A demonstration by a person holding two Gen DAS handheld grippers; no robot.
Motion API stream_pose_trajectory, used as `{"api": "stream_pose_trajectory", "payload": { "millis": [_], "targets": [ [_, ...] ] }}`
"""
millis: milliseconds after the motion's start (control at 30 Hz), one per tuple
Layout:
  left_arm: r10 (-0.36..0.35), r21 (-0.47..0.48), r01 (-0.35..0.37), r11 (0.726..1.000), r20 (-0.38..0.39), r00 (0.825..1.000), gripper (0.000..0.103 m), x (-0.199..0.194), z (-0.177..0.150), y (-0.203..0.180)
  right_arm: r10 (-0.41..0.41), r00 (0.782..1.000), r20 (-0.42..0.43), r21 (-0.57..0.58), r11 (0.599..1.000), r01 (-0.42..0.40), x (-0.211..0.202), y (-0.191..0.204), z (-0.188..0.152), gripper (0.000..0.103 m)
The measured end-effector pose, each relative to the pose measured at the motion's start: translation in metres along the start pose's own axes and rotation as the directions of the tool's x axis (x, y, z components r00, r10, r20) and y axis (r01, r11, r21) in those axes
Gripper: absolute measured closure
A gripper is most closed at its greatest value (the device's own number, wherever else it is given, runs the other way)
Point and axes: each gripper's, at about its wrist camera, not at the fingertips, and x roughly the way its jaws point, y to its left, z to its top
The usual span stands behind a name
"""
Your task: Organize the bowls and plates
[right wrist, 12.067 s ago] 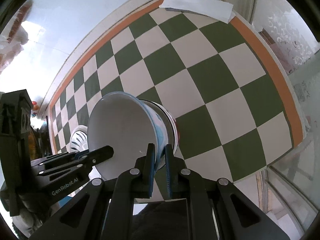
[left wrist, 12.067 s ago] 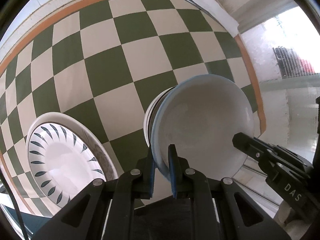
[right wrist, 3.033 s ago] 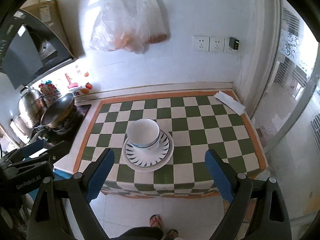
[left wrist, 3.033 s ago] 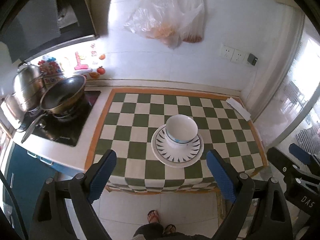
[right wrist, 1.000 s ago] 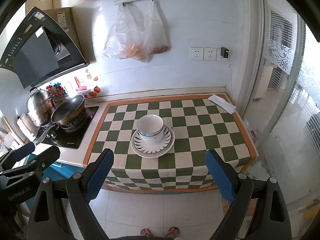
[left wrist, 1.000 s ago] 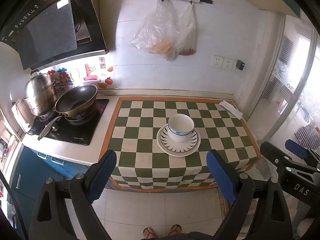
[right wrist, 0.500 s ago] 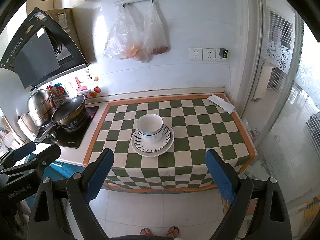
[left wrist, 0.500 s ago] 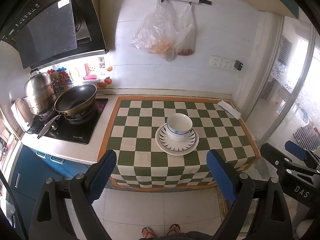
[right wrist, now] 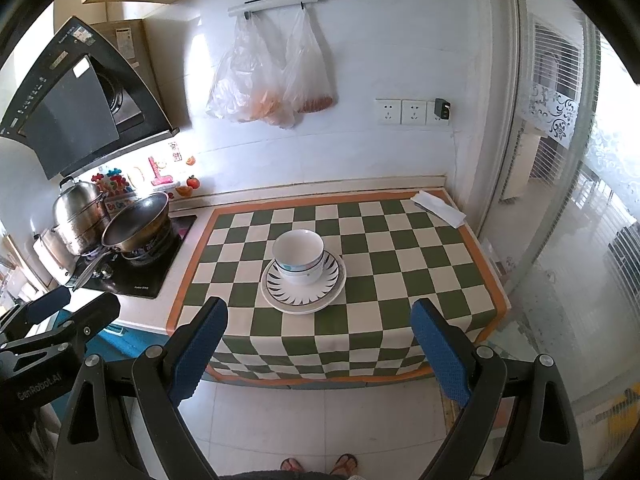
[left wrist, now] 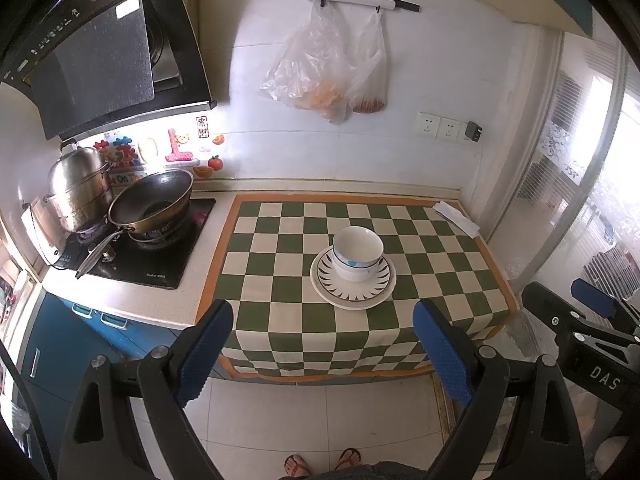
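Change since earlier: both grippers, clamped on a bowl rim twelve seconds back, have pulled away over the floor; the bowls have gone from beside the plate to on top of it.
Counter [left wrist: 280, 320]: checkered green-and-cream cloth with an orange border, hanging over the front edge.
Stove area: wok [left wrist: 154, 204] and steel pot [left wrist: 78, 186] at 9 o'clock of the cloth.
Plates [left wrist: 352, 286]: stacked near the cloth's middle, the top one with a dark petal pattern.
Bowls [right wrist: 299, 258]: nested upright, white with a blue band, resting on the plates, toward their 11 o'clock side.
Folded paper [right wrist: 440, 208]: at the cloth's 1 o'clock corner, well apart from the plates.
Left gripper [left wrist: 322, 346]: jaws spread wide, nothing between them, well short of the counter.
Right gripper [right wrist: 318, 346]: jaws likewise released and empty, above the floor.
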Motion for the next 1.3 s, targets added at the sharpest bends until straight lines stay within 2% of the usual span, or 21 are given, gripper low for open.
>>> {"api": "stream_pose_trajectory", "payload": {
  "millis": [1300],
  "targets": [
    [-0.013, 0.007, 0.013, 1.000, 0.015, 1.000, 0.011, -0.0016, 0.0007, 0.0074, -0.002, 1.000, -0.005, -0.002, 1.000, 0.002, 0.0007, 0.0065, -0.0042, 0.008]
  ]
}}
